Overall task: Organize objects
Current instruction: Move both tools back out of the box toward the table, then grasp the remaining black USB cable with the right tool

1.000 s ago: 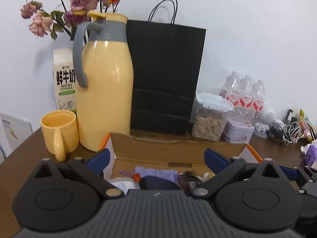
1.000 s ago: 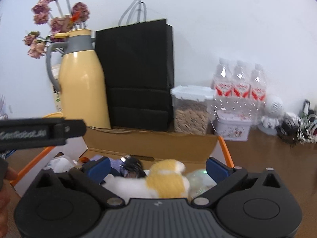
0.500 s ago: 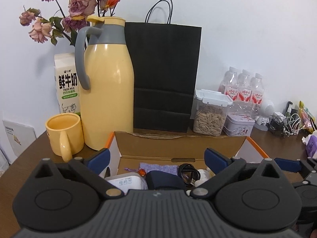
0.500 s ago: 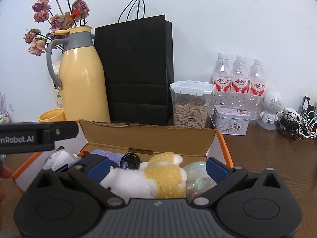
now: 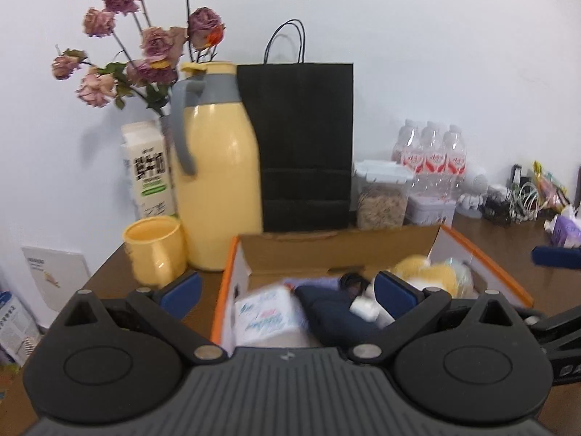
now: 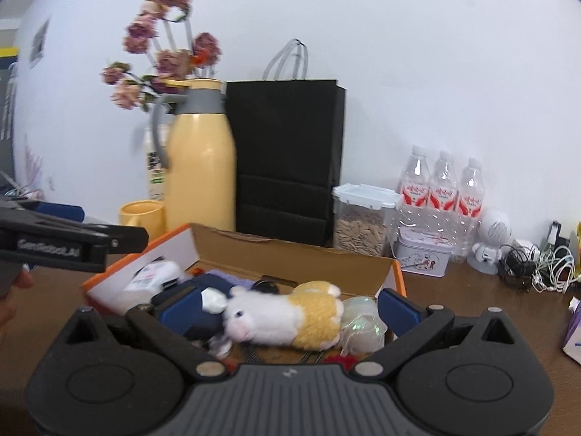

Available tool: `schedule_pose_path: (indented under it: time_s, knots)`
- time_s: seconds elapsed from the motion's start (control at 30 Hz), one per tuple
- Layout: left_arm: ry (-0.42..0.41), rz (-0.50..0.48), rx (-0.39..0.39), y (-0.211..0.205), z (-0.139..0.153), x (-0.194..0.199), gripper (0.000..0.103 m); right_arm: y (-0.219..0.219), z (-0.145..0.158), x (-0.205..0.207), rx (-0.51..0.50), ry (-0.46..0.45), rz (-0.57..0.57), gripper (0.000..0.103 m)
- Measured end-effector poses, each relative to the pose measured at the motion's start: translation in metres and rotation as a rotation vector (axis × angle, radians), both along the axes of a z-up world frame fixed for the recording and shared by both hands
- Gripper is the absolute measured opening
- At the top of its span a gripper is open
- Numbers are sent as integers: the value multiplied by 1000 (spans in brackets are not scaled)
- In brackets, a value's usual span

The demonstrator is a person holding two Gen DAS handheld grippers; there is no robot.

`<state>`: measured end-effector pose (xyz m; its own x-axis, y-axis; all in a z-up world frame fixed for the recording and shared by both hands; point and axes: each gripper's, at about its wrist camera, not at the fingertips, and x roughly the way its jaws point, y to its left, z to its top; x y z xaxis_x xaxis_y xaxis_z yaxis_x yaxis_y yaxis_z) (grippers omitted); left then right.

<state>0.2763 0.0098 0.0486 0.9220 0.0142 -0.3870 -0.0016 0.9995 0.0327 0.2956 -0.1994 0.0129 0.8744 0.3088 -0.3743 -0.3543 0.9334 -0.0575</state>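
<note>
Off to the left of my left gripper, beyond its left pad, sits a yellow mug on the brown table, w/ a milk carton and a tall yellow jug behind it; dried roses stick up above both. Straight ahead past the jug stands a black paper bag. My left jaws are spread wide, gripping nothing. Between and just beyond them lies the open cardboard box, orange-edged, holding a white tissue pack, sth dark navy and, further right, a yellow-and-white plush toy; this view is blurred, so finer detail is lost. Right of the bag: a clear seed jar, a small tin, three water bottles, then a tangle of cables.

My right gripper is also wide open, empty. Its left pad hangs over the box's left part, the right pad just outside the box's right wall. The plush lies on its side between my pads, head to the left, w/ a shiny crumpled clear wrapper touching its right end. Far left in this view, my other gripper's black finger pokes in.
</note>
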Motion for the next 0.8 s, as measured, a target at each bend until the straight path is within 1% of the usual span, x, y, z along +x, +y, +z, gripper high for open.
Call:
schedule_pose_path:
  time_s: [0.13,0.27,0.4,0.47,0.53,0.6,0.63,0.7,0.77,0.8]
  knots:
    - [62,7,24,8,-17,-18,103,5,-9,-22,-21,16,46,103]
    - [132,5,39,16,-41,-34,103,15,-32,-33,-58,88,94,103]
    - [206,1,21,29,-65,-45,103,26,-52,-35,-96,150,127,103]
    - [226,0,7,34,-74,-49,103,31,-58,-36,-99,170,149,101]
    - [230,3,-8,38,-78,-51,103,35,-62,-35,-94,184,169,94]
    - [229,14,-24,41,-79,-51,103,39,-67,-34,-91,206,180,82]
    - [229,16,-33,43,-79,-51,103,41,-69,-34,-90,215,184,78]
    - [230,14,-46,45,-80,-52,103,43,-71,-33,-81,227,192,62]
    - [230,13,-47,44,-80,-51,103,47,-73,-32,-74,241,197,52]
    - [229,12,-46,44,-80,-52,103,49,-75,-31,-72,249,199,49]
